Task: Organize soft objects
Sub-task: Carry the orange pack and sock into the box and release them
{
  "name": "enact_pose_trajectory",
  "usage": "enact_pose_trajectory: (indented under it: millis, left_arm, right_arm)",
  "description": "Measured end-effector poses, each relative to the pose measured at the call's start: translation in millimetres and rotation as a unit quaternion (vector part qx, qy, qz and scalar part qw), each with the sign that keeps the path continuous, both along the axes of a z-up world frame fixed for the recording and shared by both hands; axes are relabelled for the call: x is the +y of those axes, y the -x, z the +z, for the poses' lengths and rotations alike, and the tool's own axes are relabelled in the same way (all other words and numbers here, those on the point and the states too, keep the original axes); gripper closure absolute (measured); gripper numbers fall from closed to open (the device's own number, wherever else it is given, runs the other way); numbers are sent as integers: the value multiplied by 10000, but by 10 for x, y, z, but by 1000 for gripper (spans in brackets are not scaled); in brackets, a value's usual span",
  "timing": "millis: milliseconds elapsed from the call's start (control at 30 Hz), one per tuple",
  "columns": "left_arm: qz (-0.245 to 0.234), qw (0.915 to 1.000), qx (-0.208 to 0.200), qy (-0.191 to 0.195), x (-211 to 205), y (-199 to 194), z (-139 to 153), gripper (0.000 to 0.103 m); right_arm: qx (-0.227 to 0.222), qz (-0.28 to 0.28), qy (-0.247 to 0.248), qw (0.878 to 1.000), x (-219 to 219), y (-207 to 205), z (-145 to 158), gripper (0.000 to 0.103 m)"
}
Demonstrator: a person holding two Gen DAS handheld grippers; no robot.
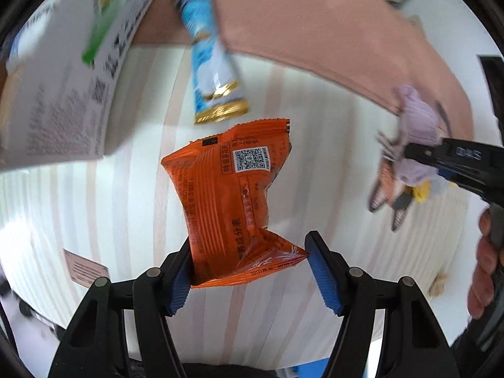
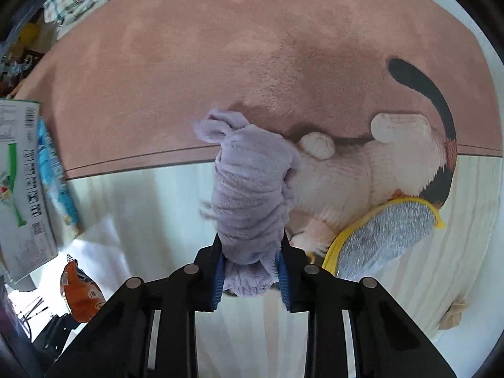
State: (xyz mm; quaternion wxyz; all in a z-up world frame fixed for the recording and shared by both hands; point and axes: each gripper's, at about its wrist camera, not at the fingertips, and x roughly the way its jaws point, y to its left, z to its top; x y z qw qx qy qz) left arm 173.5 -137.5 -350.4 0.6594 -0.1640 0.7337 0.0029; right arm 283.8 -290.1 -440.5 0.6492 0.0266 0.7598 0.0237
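Note:
My left gripper (image 1: 249,267) stands wide open; an orange snack packet (image 1: 233,201) hangs between the fingers, touching the left pad (image 1: 179,280), apart from the right pad. It also shows in the right wrist view (image 2: 82,293). My right gripper (image 2: 251,275) is shut on a rolled lilac fleece cloth (image 2: 252,189), held over the striped table beside a plush fox toy (image 2: 362,170). In the left wrist view the right gripper (image 1: 409,152) holds the lilac cloth (image 1: 415,119) at the right. A pink fleece blanket (image 2: 252,63) lies across the back.
A blue and gold snack bar (image 1: 211,63) lies ahead of the orange packet. A white printed carton (image 1: 63,88) stands at the left. A grey pad with a yellow rim (image 2: 387,233) lies by the fox. The white striped tabletop (image 1: 94,204) ends at a near edge.

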Motion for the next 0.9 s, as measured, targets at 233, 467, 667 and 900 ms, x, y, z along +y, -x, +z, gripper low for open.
enact_pose_trajectory:
  millis: [233,467,667,900]
  left_arm:
    - [-255,9974,-664,125,270,-67,698,39]
    - [-153,9915,-1287,-138,1185,-236,1372,39]
    - [-78,9879,-1475,-483,2226,-256,1587,39]
    - [-242,9908,-1092,-759,3289,-377,1259,39]
  right_arm:
    - [-461,65,-627,9969,274,301,675,76]
    - [-1126,523,-1457,9815,1158,396,1618,76]
    - [-1153,1079,-1857,9698,2280,522,1949,76]
    - [-748,1219,-1645,9759,3320,553,1470,76]
